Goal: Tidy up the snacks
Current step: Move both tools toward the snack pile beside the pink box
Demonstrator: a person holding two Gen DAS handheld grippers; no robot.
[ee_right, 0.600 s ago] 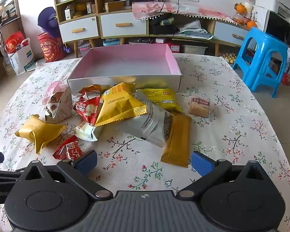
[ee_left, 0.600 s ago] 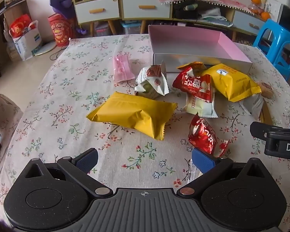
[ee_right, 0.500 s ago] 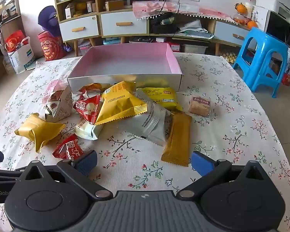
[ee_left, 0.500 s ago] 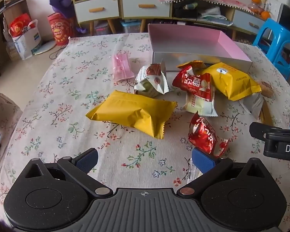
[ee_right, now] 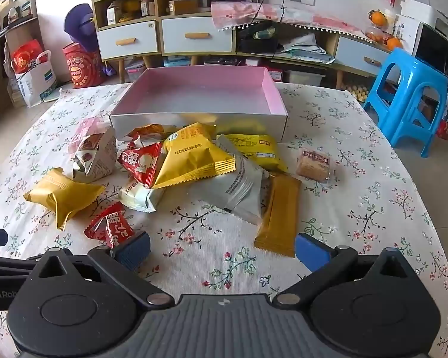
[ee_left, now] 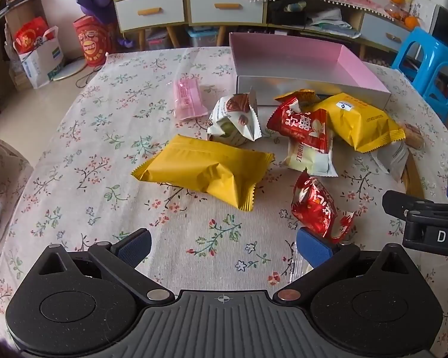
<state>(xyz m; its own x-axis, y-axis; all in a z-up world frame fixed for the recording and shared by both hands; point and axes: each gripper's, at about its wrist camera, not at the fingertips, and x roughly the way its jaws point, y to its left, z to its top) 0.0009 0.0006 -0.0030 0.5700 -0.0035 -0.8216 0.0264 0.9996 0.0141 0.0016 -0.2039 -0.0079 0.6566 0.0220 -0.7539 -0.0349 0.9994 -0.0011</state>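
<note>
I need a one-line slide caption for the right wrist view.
Open right gripper hovers over wrapped snacks piled before an empty pink box.

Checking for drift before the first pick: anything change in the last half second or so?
Barely anything. Both views creep very slightly toward the snacks. Left gripper and right gripper stay open and empty. The snack pile, the gold packet and the pink box lie as before.
</note>
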